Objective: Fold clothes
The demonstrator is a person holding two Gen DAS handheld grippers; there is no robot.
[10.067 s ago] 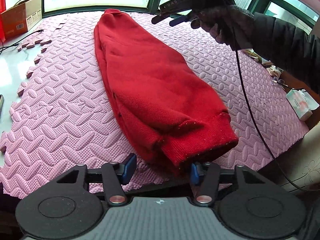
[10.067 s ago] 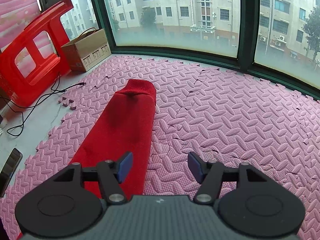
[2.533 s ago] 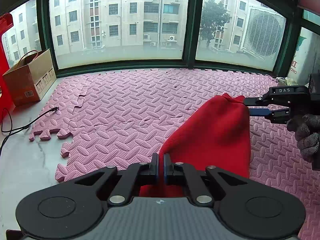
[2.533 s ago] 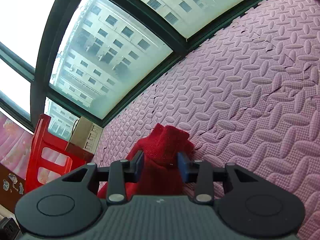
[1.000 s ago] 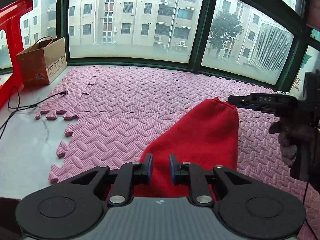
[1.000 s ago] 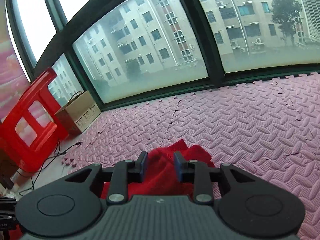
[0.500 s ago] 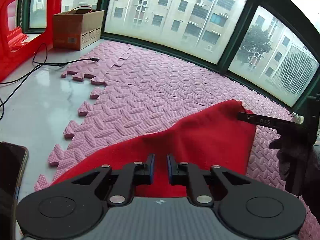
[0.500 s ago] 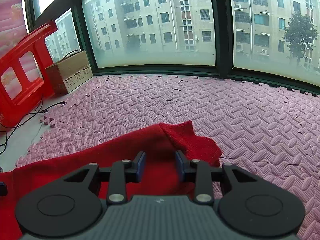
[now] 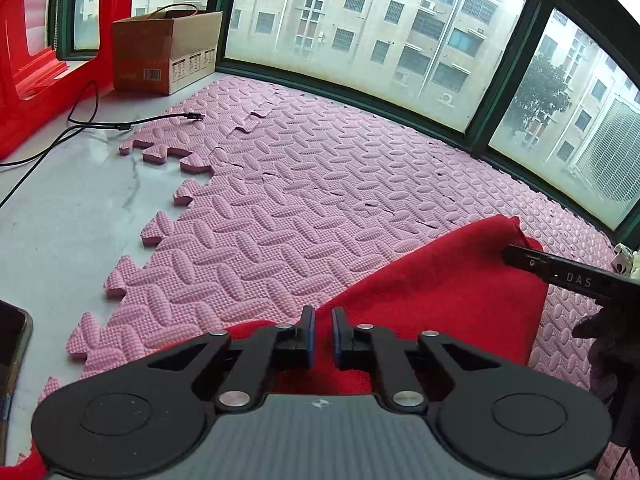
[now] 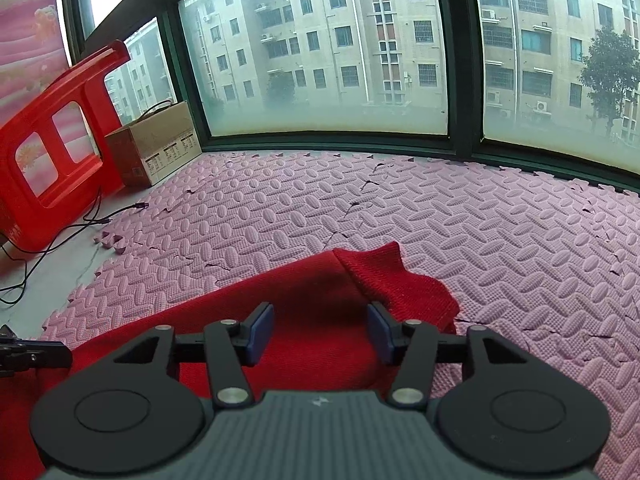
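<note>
Handling 1 red knit garment (image 10: 320, 312), folded flat on the pink foam mat (image 9: 320, 184), we judge it soft, limp and light, best taken by a hem or corner. Our left gripper (image 9: 323, 330) has been closing and stands nearly shut; whether it pinches cloth we cannot tell. Our right gripper (image 10: 320, 334) has been opening and stands spread over the fabric, gripping nothing.

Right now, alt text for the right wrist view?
The right tongs, just opened, hover over a red sweater lying on a pink foam mat, nothing gripped between them. A cardboard box and red stool stand by the window.
</note>
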